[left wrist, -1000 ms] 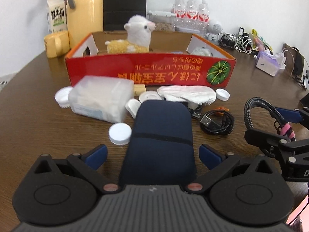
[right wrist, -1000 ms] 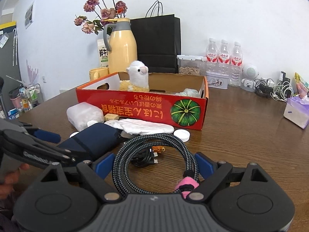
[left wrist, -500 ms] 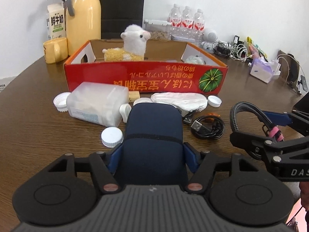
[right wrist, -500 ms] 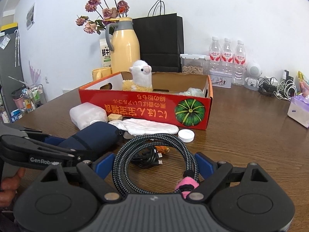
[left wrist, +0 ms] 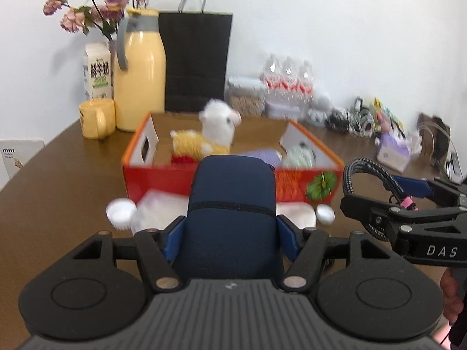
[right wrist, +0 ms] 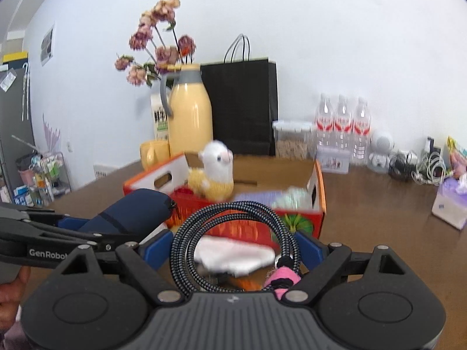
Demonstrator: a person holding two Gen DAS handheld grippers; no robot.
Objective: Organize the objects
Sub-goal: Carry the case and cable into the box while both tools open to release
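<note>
One cluttered brown table (left wrist: 58,186), white wall (left wrist: 321,29)

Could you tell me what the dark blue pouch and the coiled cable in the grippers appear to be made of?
Dark blue pouch: likely soft matte fabric, with a stitched seam and rounded, padded shape. Coiled cable: looks braided, black-and-white woven sheath, with a pink tie.

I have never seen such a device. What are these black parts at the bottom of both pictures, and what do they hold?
They are hand-held grippers with two fingers each; a person carries one in each hand. Each picture comes from a camera mounted on one gripper, looking forward. The left gripper is closed on a dark blue pouch. The right gripper holds a coiled braided cable. On the brown table stands a red cardboard box with a plush alpaca inside. White lids and a white cloth lie before the box.
</note>
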